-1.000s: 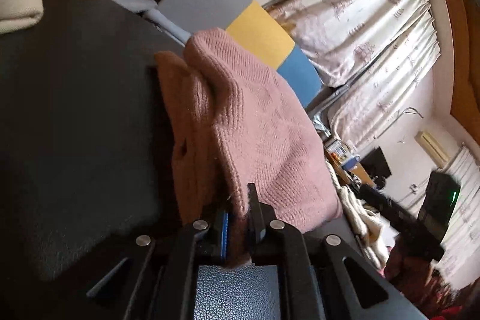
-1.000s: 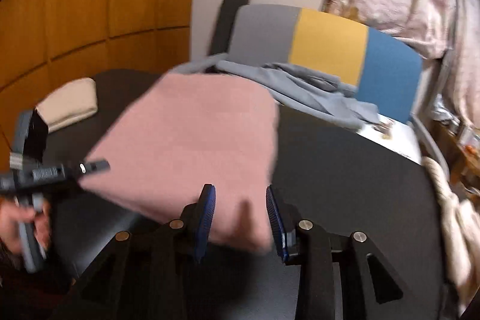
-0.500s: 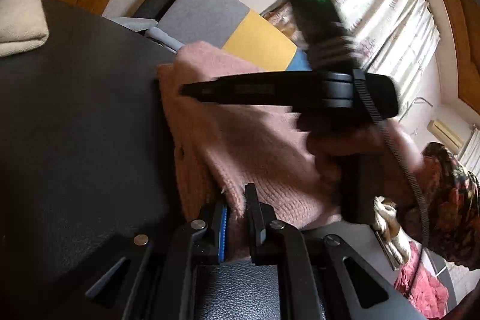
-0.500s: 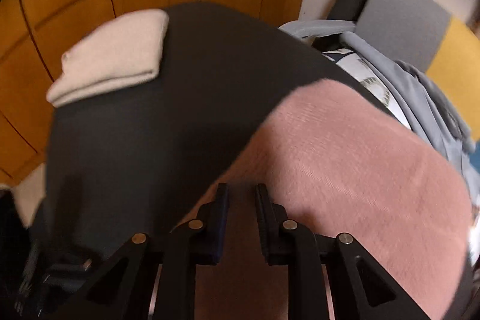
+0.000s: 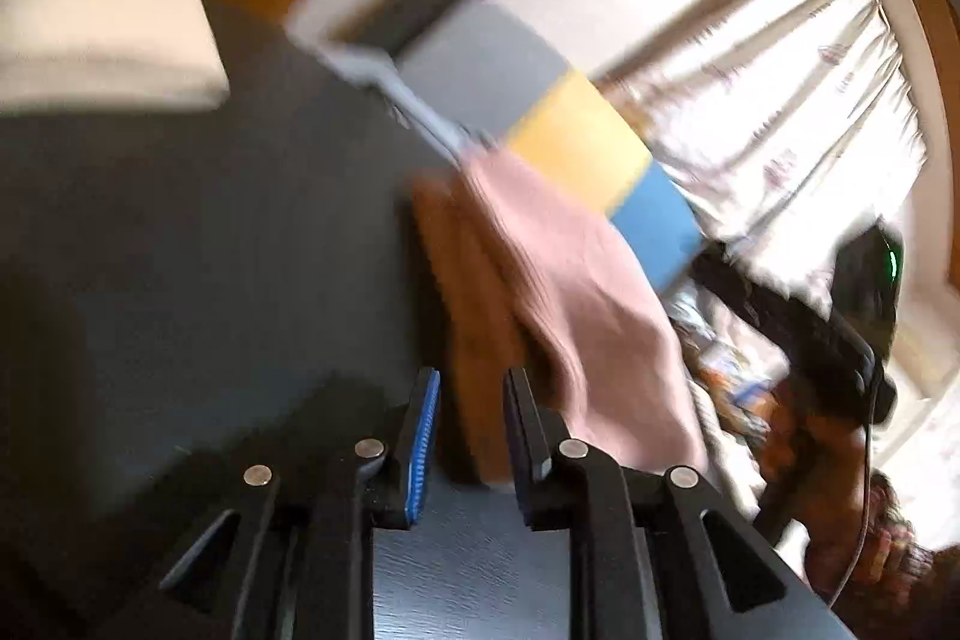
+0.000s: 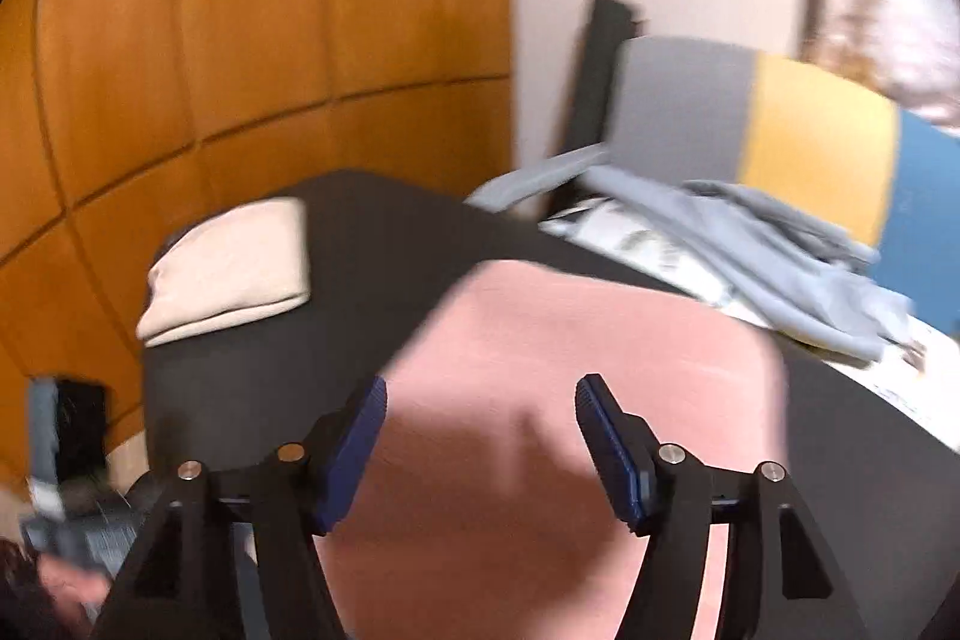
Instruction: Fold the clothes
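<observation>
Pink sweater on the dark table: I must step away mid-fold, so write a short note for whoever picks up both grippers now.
Left gripper: jaws opening, pads off the cloth; the pink sweater's near edge lies between them.
Right gripper: jaws opening, above the sweater, gripping nothing.
Things: the sweater lies folded on the dark table. A folded cream garment sits at the table's far corner by the wood wall. A grey garment lies crumpled on the chair behind the table.
Done: cream piece folded; pink sweater folded over and released.
Left: probably tidy or stack the sweater, then fold the grey garment.
</observation>
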{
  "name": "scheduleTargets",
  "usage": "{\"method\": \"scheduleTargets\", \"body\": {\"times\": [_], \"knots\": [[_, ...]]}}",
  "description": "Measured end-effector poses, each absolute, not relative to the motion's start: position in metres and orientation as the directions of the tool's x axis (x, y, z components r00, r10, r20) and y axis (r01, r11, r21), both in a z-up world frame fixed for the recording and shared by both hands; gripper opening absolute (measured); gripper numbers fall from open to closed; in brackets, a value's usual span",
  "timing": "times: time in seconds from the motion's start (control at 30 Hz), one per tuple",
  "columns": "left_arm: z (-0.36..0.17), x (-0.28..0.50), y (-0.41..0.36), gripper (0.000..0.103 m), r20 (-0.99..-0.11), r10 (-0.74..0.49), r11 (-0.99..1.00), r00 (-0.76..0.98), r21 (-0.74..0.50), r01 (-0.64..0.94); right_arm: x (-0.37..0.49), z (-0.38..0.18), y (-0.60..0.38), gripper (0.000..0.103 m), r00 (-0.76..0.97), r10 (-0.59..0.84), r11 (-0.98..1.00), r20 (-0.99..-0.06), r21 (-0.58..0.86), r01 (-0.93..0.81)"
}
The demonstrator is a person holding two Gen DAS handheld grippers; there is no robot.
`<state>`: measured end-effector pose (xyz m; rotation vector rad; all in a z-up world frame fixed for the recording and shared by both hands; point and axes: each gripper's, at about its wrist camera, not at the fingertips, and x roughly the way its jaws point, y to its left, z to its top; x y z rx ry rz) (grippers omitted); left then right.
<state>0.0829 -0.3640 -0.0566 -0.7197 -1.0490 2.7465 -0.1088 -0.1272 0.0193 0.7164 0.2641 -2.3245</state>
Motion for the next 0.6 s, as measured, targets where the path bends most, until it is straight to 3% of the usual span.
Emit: {"method": "scheduleTargets", "body": {"times": [0.03, 0.07, 0.17, 0.27, 0.4, 0.43, 0.6], "knots": [[-0.048, 0.080, -0.366, 0.020, -0.382, 0.253, -0.763, -0.889, -0.644, 0.060, -0.112, 0.020, -0.107, 0.034, -0.647, -0.518, -0.780, -0.560, -0.001, 0.625], [-0.037, 0.071, -0.364, 0.020, -0.380, 0.248, -0.782, -0.891, -0.621, 0.047, -0.122, 0.016, -0.096, 0.031, -0.657, -0.489, -0.804, -0.574, 0.006, 0.594], [-0.003, 0.028, -0.339, 0.020, -0.385, 0.263, -0.865, -0.885, -0.500, -0.039, -0.153, 0.006, -0.065, 0.030, -0.676, -0.406, -0.867, -0.615, 0.024, 0.499], [0.016, -0.025, -0.298, 0.020, -0.437, 0.279, -0.930, -0.855, -0.346, -0.127, -0.180, 0.003, -0.063, 0.030, -0.666, -0.422, -0.872, -0.615, 0.074, 0.484], [-0.006, -0.087, -0.263, 0.020, -0.623, 0.165, -0.986, -0.765, -0.126, -0.110, -0.207, -0.002, -0.092, 0.030, -0.647, -0.426, -0.835, -0.633, 0.000, 0.550], [-0.015, -0.093, -0.262, 0.020, -0.653, 0.137, -0.990, -0.745, -0.102, -0.093, -0.208, -0.003, -0.099, 0.030, -0.646, -0.417, -0.827, -0.639, -0.027, 0.561], [-0.039, -0.088, -0.288, 0.021, -0.635, 0.173, -0.979, -0.753, -0.198, -0.058, -0.238, -0.024, -0.120, 0.030, -0.602, -0.347, -0.828, -0.719, -0.065, 0.556]]}}
